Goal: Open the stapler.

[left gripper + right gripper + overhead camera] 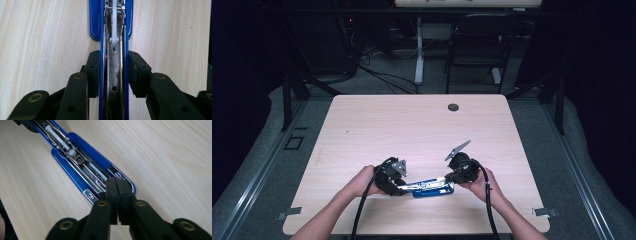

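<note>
A blue stapler [432, 188] lies swung open flat near the table's front edge, with its metal staple channel facing up. My left gripper [404, 187] is shut on its raised arm. In the left gripper view the pads [93, 72] press both blue sides of the stapler [113, 82], and a white pusher sits in the channel ahead of my left gripper [113, 57]. My right gripper [447, 177] comes in from the other end. In its own view my right gripper [116, 181] has its jaws together, tips resting at the stapler's [75, 162] rounded end by the shiny anvil plate.
The light wooden table [412, 120] has a round cable hole [453, 107] near its far edge. A black chair [482, 40] and cables stand on the floor beyond it. Both forearms enter from the bottom, close to the table's front edge.
</note>
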Motion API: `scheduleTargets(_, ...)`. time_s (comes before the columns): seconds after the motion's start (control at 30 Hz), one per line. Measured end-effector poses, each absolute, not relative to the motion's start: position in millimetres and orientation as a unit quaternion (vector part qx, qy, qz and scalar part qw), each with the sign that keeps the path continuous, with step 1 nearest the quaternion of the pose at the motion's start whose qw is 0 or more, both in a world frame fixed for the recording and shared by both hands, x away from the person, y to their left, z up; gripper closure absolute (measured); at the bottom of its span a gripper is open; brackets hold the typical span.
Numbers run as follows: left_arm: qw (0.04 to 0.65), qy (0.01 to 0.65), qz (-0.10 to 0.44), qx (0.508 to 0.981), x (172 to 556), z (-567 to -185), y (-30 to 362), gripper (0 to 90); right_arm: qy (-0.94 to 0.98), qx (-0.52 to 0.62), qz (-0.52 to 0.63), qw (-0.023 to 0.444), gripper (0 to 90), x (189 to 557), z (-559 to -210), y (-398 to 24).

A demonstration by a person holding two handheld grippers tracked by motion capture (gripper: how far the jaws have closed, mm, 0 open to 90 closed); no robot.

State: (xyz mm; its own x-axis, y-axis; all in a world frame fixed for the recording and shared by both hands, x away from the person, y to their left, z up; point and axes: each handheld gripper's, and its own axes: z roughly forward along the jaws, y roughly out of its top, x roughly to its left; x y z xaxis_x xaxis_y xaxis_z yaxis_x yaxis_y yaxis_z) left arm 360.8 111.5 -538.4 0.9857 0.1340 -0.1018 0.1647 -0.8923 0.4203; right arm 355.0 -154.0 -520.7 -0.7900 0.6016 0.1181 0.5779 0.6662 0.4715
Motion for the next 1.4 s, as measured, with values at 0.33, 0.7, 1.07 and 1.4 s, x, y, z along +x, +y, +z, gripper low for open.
scheduleTargets(0.33, 0.218, 0.070, -0.033, 0.973, 363.8, -538.1, 111.6, 65.3, 0.899, 0.341, 0.272, 0.039, 77.8, 359.1, -506.3, -171.3)
scheduleTargets(0.7, 0.215, 0.068, -0.029, 0.974, 363.3, -538.2, 111.0, 65.2, 0.862, 0.438, 0.249, 0.059, 46.7, 360.9, -494.3, -237.3)
scheduleTargets(1.07, 0.216, 0.067, -0.030, 0.974, 363.2, -538.4, 111.2, 65.2, 0.853, 0.473, 0.208, 0.074, 23.5, 354.4, -502.7, -255.6)
scheduleTargets(1.4, 0.217, 0.068, -0.028, 0.973, 363.6, -538.9, 111.2, 65.1, 0.848, 0.485, 0.198, 0.077, 17.9, 345.3, -506.9, -266.3)
